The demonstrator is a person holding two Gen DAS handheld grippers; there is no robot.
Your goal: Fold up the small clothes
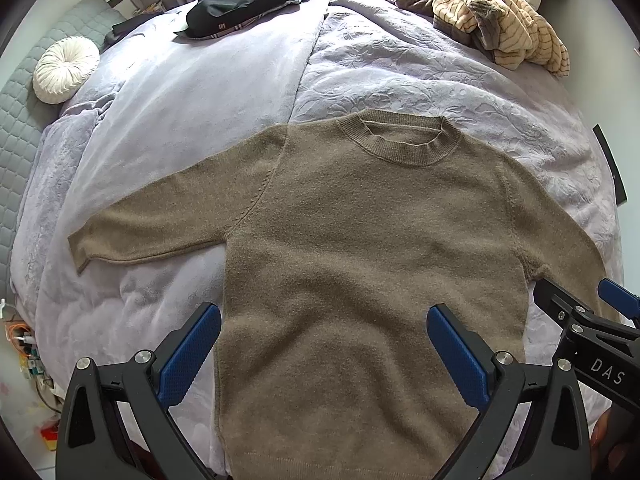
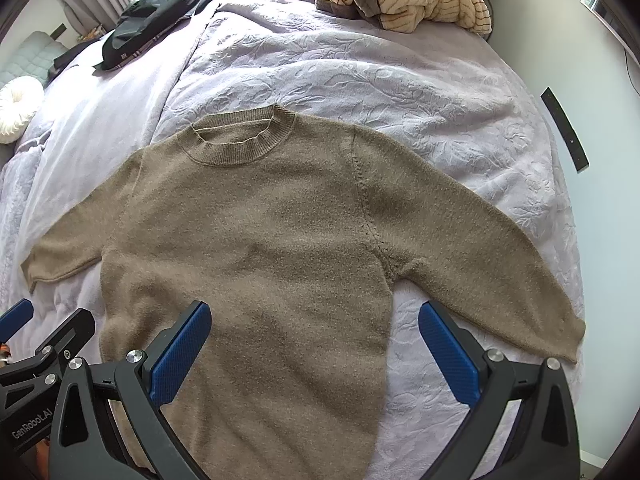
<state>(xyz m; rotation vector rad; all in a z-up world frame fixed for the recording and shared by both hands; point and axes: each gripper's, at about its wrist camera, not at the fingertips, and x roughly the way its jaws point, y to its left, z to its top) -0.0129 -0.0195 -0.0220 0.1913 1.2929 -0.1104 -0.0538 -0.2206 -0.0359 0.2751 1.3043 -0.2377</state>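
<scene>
Left wrist view: brown knit sweater point(image 1: 360, 248) spread flat on the bed point(image 1: 400, 72), folding not yet begun.

Both sleeves lie out to the sides, collar at 12 o'clock, hem toward me at 6. My left gripper point(image 1: 324, 350) hangs over the lower body with its jaws wide apart, holding nothing; my right gripper point(image 2: 316, 346) is likewise spread and empty over the side seam. I judge the next move is pinching a sleeve cuff point(image 2: 576, 340) and carrying it across the chest.
</scene>
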